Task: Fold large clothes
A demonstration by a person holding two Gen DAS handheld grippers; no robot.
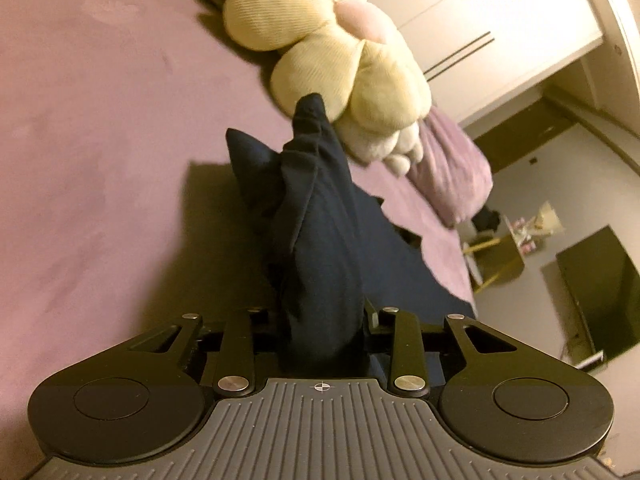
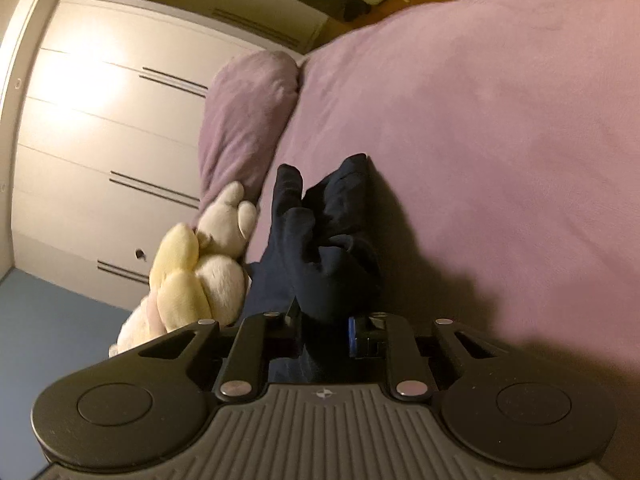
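Observation:
A dark navy garment (image 1: 320,216) is bunched up and lifted off the purple bed. In the left wrist view my left gripper (image 1: 324,320) is shut on a thick fold of it; the cloth rises in a crumpled ridge ahead of the jaws and hides the fingertips. In the right wrist view my right gripper (image 2: 322,320) is shut on another bunch of the same navy garment (image 2: 324,240), which stands up in folds in front of it. Cloth trails down from both grips toward the bed.
The purple bedspread (image 1: 100,140) spreads wide around the garment. A cream plush toy (image 1: 340,52) lies at the bed's head beside a purple pillow (image 2: 244,120). White wardrobe doors (image 2: 100,140) stand behind. A dark screen (image 1: 600,292) and small furniture sit off the bed's side.

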